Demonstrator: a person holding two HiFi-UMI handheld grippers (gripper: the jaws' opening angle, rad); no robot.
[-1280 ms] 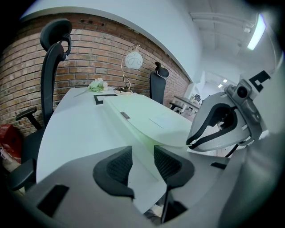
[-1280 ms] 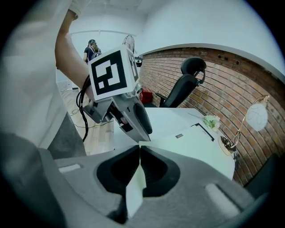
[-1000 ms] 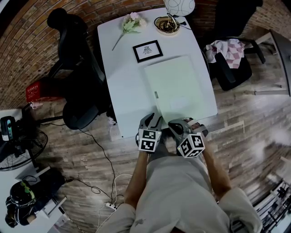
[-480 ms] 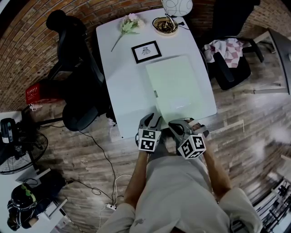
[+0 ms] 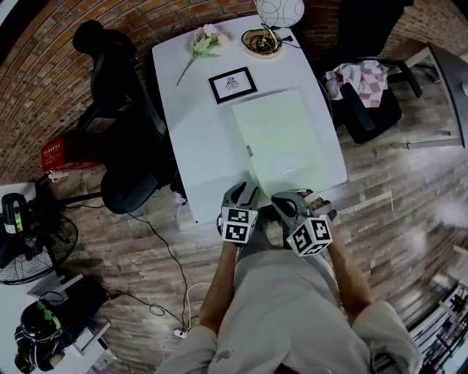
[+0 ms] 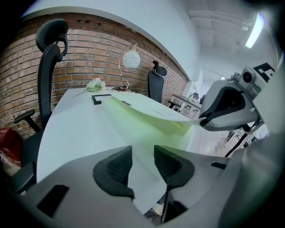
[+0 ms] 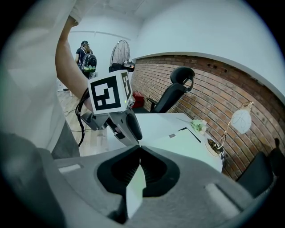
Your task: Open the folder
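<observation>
A pale green folder (image 5: 281, 139) lies on the white table (image 5: 194, 124), its near edge at the table's front. My right gripper (image 5: 287, 201) is shut on the near corner of the folder's top cover; in the right gripper view the thin sheet (image 7: 136, 187) runs edge-on between the closed pads of that gripper (image 7: 139, 148). In the left gripper view the cover (image 6: 147, 113) is raised off the lower sheet, with the right gripper (image 6: 222, 109) pinching its corner. My left gripper (image 6: 142, 153) stands open, and the lower sheet's corner lies flat between its jaws.
At the table's far end are a black picture frame (image 5: 235, 83), a flower (image 5: 205, 40), a small dish (image 5: 262, 41) and a lamp (image 5: 278, 10). A black office chair (image 5: 121, 117) stands left of the table, another with a cloth (image 5: 364, 82) on the right. A fan (image 5: 29, 237) and cables are on the floor.
</observation>
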